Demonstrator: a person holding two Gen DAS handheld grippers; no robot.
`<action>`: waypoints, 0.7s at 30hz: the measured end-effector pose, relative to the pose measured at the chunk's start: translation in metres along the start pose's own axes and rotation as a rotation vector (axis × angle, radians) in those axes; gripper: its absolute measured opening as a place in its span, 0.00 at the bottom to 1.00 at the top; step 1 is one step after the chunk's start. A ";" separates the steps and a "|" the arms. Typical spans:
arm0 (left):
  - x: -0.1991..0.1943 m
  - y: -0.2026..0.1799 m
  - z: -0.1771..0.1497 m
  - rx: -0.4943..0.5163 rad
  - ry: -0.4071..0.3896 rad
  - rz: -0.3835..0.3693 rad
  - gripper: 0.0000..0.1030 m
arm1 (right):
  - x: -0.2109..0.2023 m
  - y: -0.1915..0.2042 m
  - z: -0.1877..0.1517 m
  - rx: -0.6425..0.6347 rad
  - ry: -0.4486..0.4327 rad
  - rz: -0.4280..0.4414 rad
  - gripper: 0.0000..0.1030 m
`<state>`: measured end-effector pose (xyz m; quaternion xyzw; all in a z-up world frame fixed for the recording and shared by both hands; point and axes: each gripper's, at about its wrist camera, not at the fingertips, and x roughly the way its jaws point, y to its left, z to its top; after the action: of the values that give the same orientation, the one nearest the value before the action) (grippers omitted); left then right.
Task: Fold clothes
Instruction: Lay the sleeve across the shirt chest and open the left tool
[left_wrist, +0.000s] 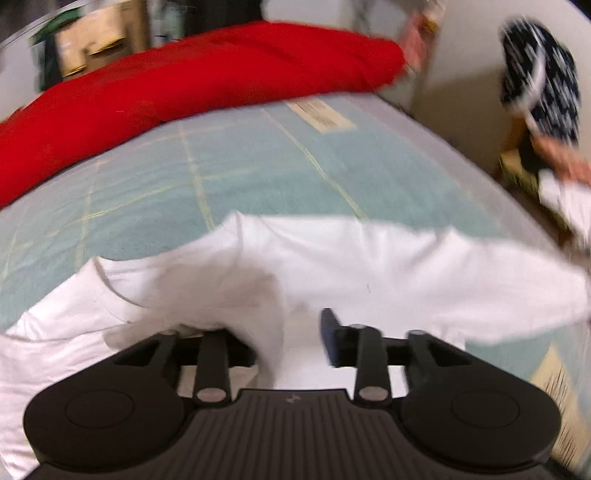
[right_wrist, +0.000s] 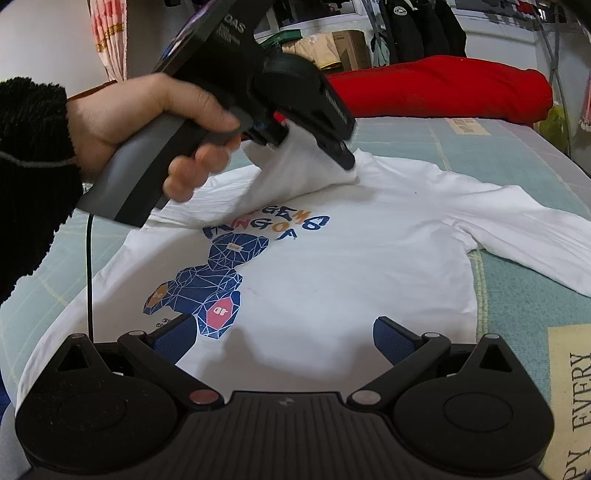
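A white long-sleeved shirt (right_wrist: 351, 266) with a blue geometric bear print (right_wrist: 214, 284) lies face up on the bed. My left gripper (right_wrist: 314, 147) holds a lifted fold of the shirt's left sleeve above the chest. In the left wrist view, the white cloth (left_wrist: 266, 325) drapes over the left finger and between the jaws of the left gripper (left_wrist: 291, 339). My right gripper (right_wrist: 284, 339) is open and empty, low over the shirt's hem. The right sleeve (right_wrist: 535, 236) lies spread out to the right.
The bed has a pale blue checked cover (right_wrist: 517, 155). A red duvet (right_wrist: 443, 85) is bunched along the far side. Cardboard boxes (right_wrist: 347, 48) and hanging clothes (right_wrist: 417, 26) stand behind. A beige label with lettering (right_wrist: 576, 398) lies at the right edge.
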<state>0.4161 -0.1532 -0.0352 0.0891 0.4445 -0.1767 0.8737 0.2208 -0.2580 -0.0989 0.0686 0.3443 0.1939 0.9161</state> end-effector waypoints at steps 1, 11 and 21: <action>0.001 -0.004 -0.002 0.034 0.015 -0.001 0.46 | 0.000 0.000 0.000 0.001 0.000 -0.001 1.00; -0.021 -0.005 -0.022 0.134 0.051 -0.138 0.66 | -0.001 -0.001 0.000 0.003 0.000 -0.006 1.00; -0.006 0.017 0.001 -0.197 -0.046 -0.274 0.67 | 0.001 -0.001 -0.001 0.002 0.005 -0.007 1.00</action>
<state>0.4202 -0.1364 -0.0302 -0.0624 0.4475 -0.2517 0.8559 0.2205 -0.2588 -0.1006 0.0678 0.3472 0.1903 0.9158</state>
